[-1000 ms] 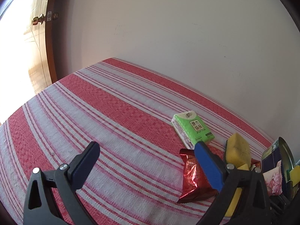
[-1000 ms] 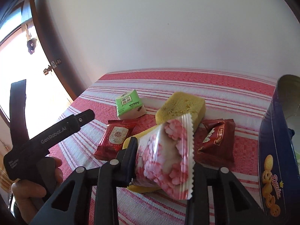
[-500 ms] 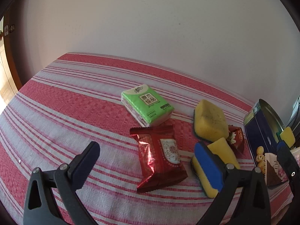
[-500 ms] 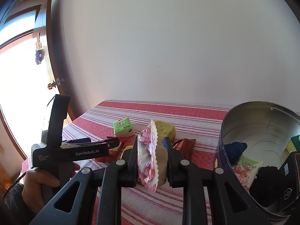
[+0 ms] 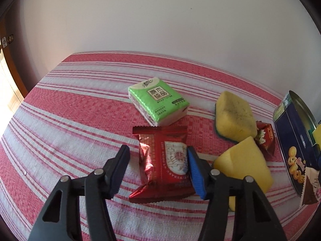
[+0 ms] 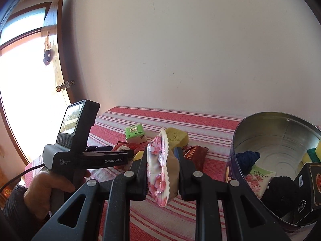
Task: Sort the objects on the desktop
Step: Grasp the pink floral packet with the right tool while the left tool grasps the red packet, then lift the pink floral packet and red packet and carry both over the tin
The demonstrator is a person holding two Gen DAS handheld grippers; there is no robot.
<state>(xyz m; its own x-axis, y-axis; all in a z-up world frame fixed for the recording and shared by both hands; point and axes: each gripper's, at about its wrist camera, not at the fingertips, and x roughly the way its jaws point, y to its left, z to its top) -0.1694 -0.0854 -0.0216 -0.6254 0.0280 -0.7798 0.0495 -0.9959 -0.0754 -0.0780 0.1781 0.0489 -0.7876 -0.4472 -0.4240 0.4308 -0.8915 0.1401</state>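
Striped cloth (image 5: pixel 80 120) — left gripper (image 5: pixel 158 160) has narrowed around red packet (image 5: pixel 164 160); right gripper (image 6: pixel 162 167) still clamps pink packet (image 6: pixel 160 168).

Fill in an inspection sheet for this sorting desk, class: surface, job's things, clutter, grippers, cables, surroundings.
Surface: red and white striped tablecloth, flat.
Job's things: green tissue pack, red snack packet, two yellow sponges and a second red packet lie loose; blue cookie tin holds dark yarn balls, a pink floral packet, a sponge and a black box.
Clutter: nothing seen.
Grippers: left gripper open, straddling the red snack packet; right gripper shut on a pink floral sachet, held up beside the tin.
Cables: black cable by the left hand.
Surroundings: white wall, wooden door with knob.
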